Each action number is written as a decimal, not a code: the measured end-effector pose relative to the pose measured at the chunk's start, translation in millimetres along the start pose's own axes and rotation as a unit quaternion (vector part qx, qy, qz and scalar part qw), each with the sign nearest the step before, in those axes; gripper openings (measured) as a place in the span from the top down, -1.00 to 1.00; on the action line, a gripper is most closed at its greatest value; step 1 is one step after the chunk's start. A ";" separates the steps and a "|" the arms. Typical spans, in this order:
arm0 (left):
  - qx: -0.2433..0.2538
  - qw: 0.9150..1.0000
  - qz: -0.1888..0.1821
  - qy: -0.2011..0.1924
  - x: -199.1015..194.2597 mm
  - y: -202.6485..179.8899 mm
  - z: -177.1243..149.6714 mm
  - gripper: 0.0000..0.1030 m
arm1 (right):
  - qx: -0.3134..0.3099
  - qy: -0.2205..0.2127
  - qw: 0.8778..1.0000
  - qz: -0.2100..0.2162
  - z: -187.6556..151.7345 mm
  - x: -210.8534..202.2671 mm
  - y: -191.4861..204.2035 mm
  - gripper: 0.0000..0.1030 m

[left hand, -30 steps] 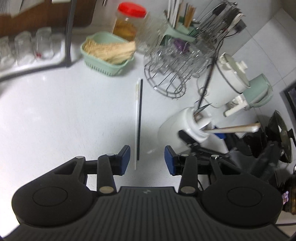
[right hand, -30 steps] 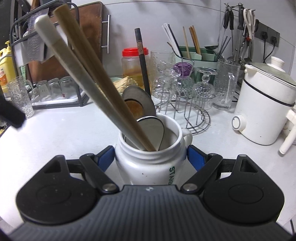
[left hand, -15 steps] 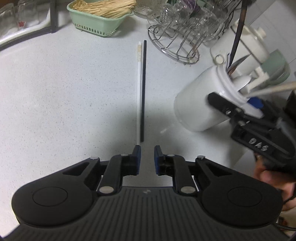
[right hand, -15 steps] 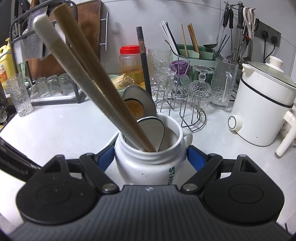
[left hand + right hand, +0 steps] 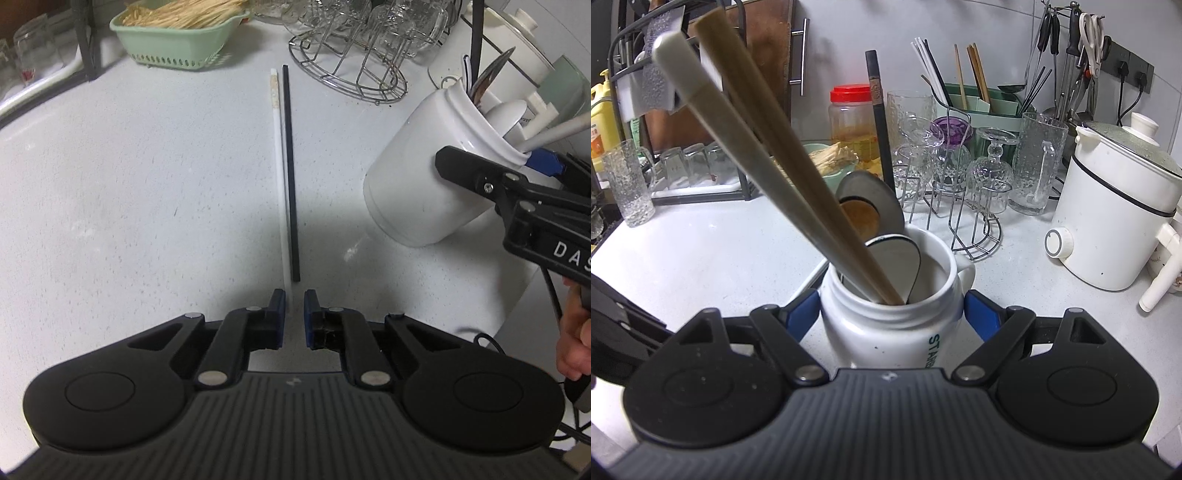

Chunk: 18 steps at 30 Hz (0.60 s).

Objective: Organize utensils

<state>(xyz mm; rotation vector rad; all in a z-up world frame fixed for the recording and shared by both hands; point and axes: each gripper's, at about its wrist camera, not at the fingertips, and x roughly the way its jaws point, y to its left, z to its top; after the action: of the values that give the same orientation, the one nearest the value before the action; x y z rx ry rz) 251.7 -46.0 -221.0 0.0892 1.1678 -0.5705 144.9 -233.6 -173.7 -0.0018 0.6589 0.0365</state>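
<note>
Left wrist: claw (image 5: 294, 308) lower, narrower, nearer chopsticks (image 5: 284, 177).

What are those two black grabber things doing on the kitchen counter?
A person is tidying utensils. The right gripper holds a white jar with spoons and chopsticks in it. The left gripper is closing at the near end of a white chopstick, which lies beside a black chopstick on the counter.

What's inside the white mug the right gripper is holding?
The white mug holds two long handles, one black chopstick and spoon bowls. Their lower ends and the mug's bottom are hidden.
</note>
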 end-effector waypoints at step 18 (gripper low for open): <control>-0.034 0.999 -0.012 -0.003 -13.1 -0.9 -21.8 1.00 | 0.003 0.010 1.000 0.000 2.6 -0.6 3.2 -0.69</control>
<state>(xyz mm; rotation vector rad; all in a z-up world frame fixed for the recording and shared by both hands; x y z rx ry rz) 229.4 -34.0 -218.1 0.0148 1.1832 -0.5519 145.9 -230.4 -171.3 0.0032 0.6792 0.0351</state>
